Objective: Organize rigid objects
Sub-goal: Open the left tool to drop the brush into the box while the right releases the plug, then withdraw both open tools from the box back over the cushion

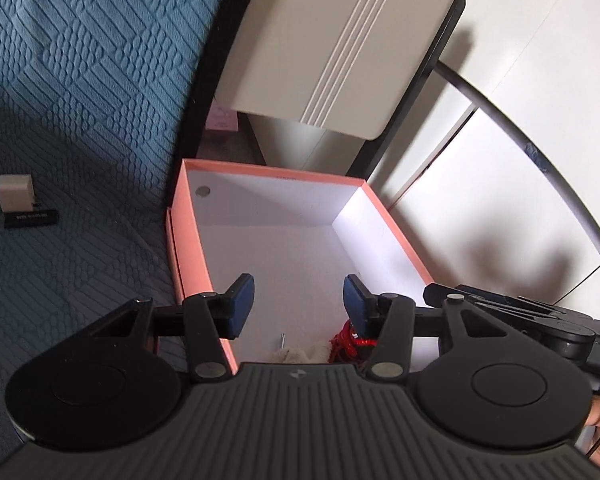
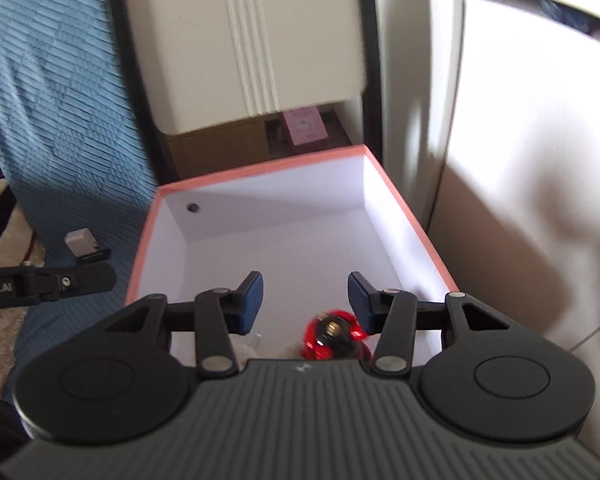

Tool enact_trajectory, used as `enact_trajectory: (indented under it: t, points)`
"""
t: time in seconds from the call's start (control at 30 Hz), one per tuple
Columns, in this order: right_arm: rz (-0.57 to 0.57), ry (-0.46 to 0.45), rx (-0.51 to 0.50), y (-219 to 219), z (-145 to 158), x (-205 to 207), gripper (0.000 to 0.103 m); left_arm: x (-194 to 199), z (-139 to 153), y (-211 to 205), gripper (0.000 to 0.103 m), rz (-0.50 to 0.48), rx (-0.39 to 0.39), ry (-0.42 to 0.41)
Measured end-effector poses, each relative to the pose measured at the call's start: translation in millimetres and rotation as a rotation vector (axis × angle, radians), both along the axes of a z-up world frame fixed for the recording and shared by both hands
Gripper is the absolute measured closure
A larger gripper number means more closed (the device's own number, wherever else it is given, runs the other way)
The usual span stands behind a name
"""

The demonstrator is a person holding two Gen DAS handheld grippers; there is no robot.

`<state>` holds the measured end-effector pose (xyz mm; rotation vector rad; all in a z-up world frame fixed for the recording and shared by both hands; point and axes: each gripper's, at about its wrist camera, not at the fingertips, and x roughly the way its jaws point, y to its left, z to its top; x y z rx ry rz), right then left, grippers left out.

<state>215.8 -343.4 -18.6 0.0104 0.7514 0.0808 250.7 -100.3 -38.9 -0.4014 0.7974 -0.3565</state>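
A salmon-pink box (image 1: 276,170) (image 2: 260,168) with a white inside lies open beside the blue bed cover. At its near end lie a red and black object (image 1: 350,340) (image 2: 330,334), a cream fluffy thing (image 1: 300,354) and a small metal pin (image 1: 282,340). My left gripper (image 1: 298,306) hangs open above the box's near end, nothing between its pads. My right gripper (image 2: 306,302) hangs there too, jaws apart and empty, just over the red object. A white charger cube (image 1: 15,193) (image 2: 80,242) and a black stick (image 1: 30,218) (image 2: 96,256) lie on the cover to the left.
A cream ribbed panel (image 1: 340,40) (image 2: 240,40) stands behind the box, with a pink card (image 1: 220,122) (image 2: 306,126) under it. White cabinet fronts (image 1: 500,200) and a curved dark bar (image 1: 540,160) close off the right. The blue bed cover (image 1: 80,80) fills the left.
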Motion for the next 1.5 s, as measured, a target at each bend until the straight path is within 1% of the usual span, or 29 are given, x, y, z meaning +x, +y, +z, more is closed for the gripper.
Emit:
enact_trajectory:
  t: [0.07,0.17,0.47,0.57,0.8,0.9,0.97,1.07,1.2,1.37,1.5]
  points:
    - [0.026,-0.015,-0.019,13.8,7.4,2.9,0.053,-4.5,11.2,11.7,0.048,0.015,0.002,-0.031]
    - [0.054,-0.032,-0.038,31.3,14.4,9.7,0.053,-10.1,18.4,28.8,0.048,0.043,0.013,-0.057]
    - [0.123,-0.048,-0.058,81.5,22.3,16.1,0.053,-26.2,10.6,79.0,0.048,0.111,-0.026,-0.083]
    - [0.144,-0.049,-0.055,99.5,20.7,17.1,0.053,-30.7,7.1,91.1,0.048,0.134,-0.016,-0.089]
    - [0.208,-0.035,-0.036,137.8,7.3,12.4,0.053,-44.8,-2.4,121.0,0.048,0.195,-0.01,-0.109]
    - [0.228,-0.032,-0.024,150.9,0.5,9.3,0.053,-53.7,-6.1,133.7,0.048,0.217,0.009,-0.115]
    - [0.239,-0.027,-0.02,158.8,-4.9,6.6,0.053,-61.7,-7.6,142.2,0.048,0.237,0.014,-0.14]
    - [0.259,-0.02,-0.016,169.9,-13.3,1.4,0.053,-73.0,-9.2,152.1,0.048,0.264,0.044,-0.163]
    - [0.283,-0.016,-0.015,184.7,-26.0,-5.8,0.053,-86.3,-17.1,165.5,0.048,0.3,0.071,-0.183]
    - [0.322,0.013,-0.012,203.0,-44.4,-16.2,0.053,-96.4,-38.4,182.6,0.047,0.334,0.082,-0.158]
    - [0.339,0.023,-0.008,213.8,-53.9,-23.0,0.053,-102.5,-50.1,191.8,0.047,0.353,0.074,-0.148]
